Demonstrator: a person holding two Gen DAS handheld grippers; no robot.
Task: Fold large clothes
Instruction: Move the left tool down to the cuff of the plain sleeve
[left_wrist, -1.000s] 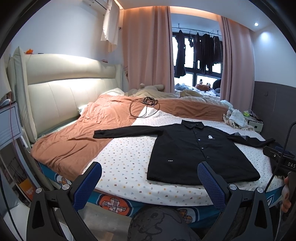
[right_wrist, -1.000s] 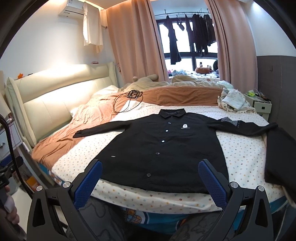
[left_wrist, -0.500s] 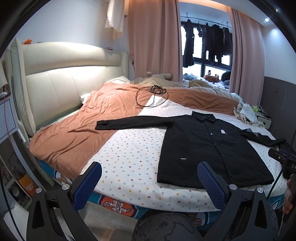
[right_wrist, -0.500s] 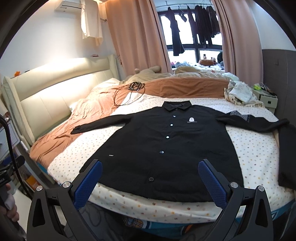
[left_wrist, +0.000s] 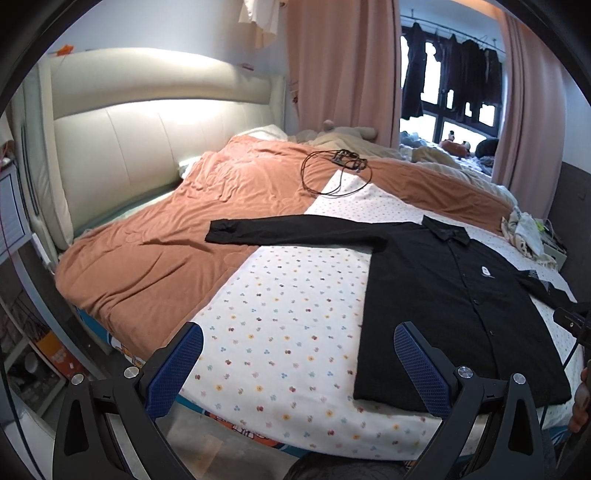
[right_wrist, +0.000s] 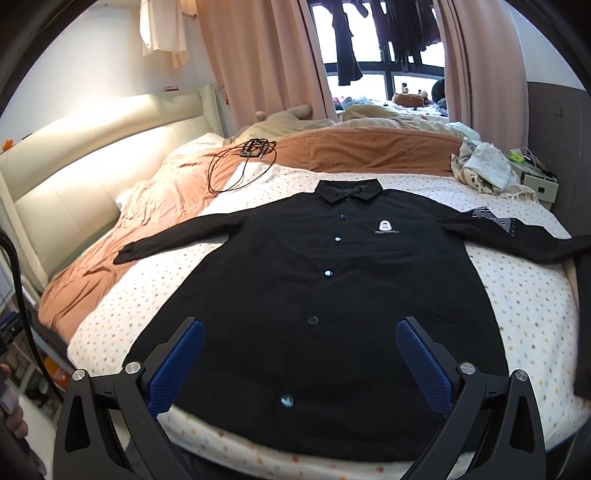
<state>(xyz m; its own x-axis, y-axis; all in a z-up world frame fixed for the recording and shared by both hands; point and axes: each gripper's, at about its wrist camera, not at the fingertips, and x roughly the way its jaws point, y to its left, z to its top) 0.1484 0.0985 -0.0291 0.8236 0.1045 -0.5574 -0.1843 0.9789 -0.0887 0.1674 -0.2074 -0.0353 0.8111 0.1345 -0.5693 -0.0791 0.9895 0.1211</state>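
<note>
Black shirt (right_wrist: 314, 295) lay flat and face-up on the dotted sheet (left_wrist: 280, 314) of the bed (left_wrist: 147, 266), buttoned, both sleeves spread out sideways. Collar (right_wrist: 349, 190) pointed away from us toward the window, hem nearest us at the bed's edge, so the body's long axis ran near-to-far, and the sleeve line crossed it. Left sleeve (left_wrist: 291, 230) reached onto the orange blanket (left_wrist: 177, 240); right sleeve (right_wrist: 517, 232) ran to the bed's right side.

We judged it soft, light, floppy fabric that would drape and wrinkle if lifted by one point (no fragile parts beyond the buttons). Best holds looked like a cuff or shoulder seam for the sleeve fold, then the two hem corners.

Left hand-held gripper (left_wrist: 295, 365) hovered released over the sheet, just left of the hem. Right hand-held gripper (right_wrist: 299, 362) hovered released above the lower shirt front, holding nothing.

A black cable (right_wrist: 236, 173) lay well apart, beyond the collar.
</note>
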